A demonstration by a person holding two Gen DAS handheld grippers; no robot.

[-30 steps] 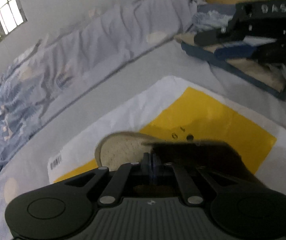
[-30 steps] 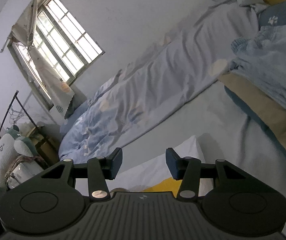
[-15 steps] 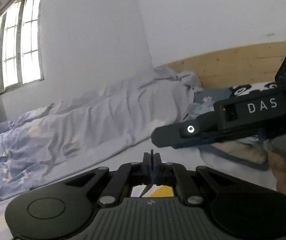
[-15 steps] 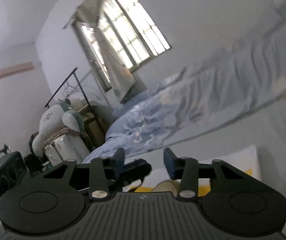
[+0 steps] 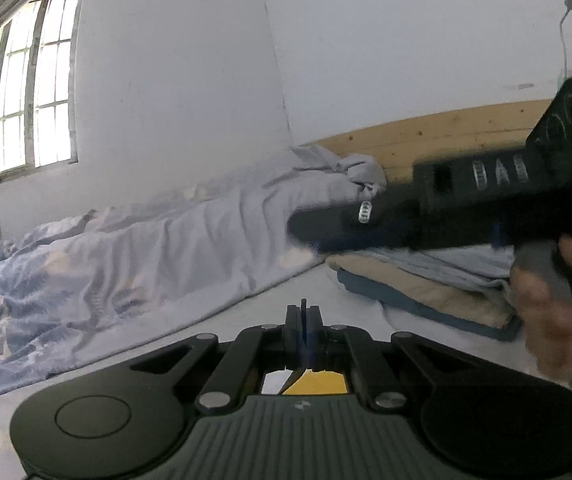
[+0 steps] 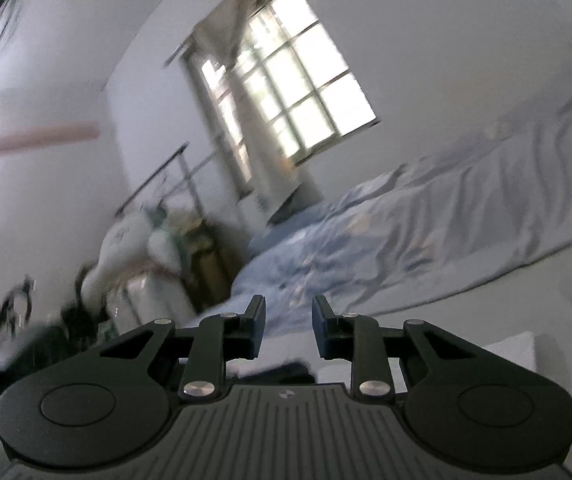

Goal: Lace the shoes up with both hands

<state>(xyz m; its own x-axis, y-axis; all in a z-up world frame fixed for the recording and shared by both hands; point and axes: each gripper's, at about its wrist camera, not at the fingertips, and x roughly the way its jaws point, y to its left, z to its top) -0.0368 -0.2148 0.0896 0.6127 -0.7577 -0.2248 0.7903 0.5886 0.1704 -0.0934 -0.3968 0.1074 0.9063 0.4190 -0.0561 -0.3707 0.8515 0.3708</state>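
White lettering shows on the side of the right gripper (image 5: 481, 216) in the left wrist view, motion-smeared; it looks like "DAS", though only roughly legible; nothing readable turns up anywhere in the right wrist view.

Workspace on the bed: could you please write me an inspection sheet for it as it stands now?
Surface: grey bed sheet; a white-and-yellow sheet lies under the left gripper.
Job's things: shoe not seen; thin dark strip, perhaps the lace.
Clutter: crumpled quilt; folded bedding.
Grippers: left gripper shut on the thin dark strip; right gripper open, empty, held by a hand.
Cables: white cable on the wall.
Surroundings: window, wooden headboard, blurred plush toy.
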